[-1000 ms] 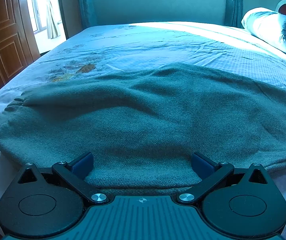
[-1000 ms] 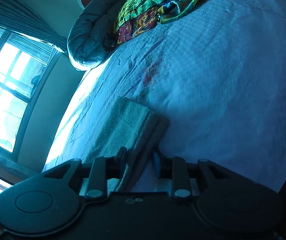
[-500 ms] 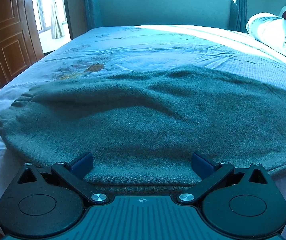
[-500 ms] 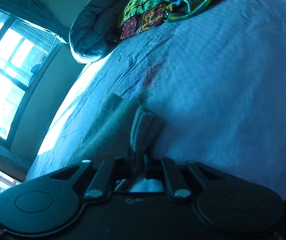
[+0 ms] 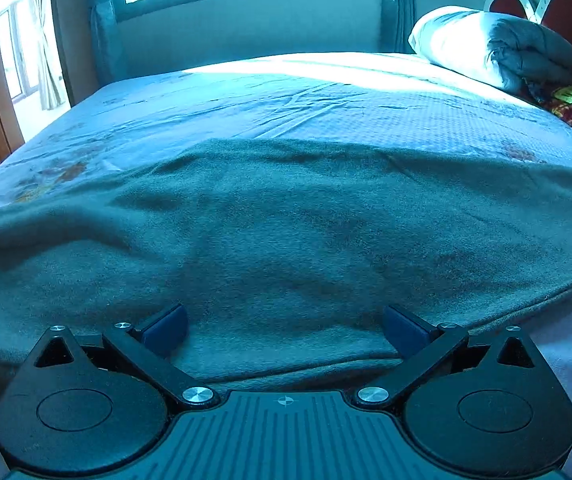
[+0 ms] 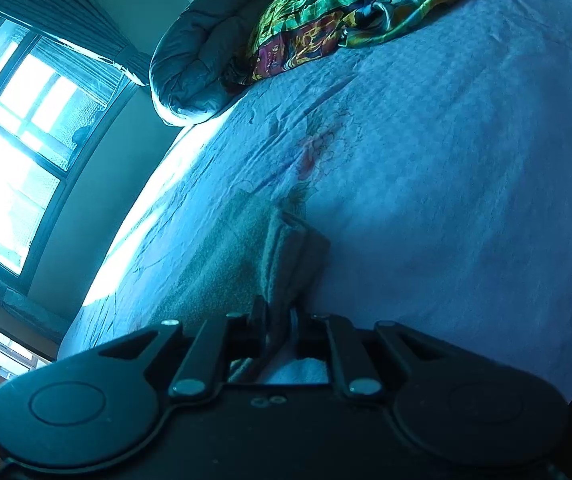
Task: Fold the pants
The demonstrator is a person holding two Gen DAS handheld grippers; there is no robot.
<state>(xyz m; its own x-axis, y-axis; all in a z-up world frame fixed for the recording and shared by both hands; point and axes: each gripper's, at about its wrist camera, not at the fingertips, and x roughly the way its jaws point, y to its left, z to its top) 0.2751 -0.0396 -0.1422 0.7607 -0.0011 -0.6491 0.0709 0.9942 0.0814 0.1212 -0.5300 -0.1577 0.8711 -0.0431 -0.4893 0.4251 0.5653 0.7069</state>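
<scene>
Right tongs (image 6: 280,320) now pinched on pants (image 6: 286,248) edge — left tongs (image 5: 285,326) spread wide over pants.

You're wearing nothing visible here; your left gripper (image 5: 285,322) is showing black round housings, silver screws, blue pads (image 5: 165,324); the right gripper (image 6: 280,314) is looking similarly black, perhaps.

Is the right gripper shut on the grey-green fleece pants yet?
Shut: right gripper pinches the bunched end of the grey-green fleece pants.
</scene>
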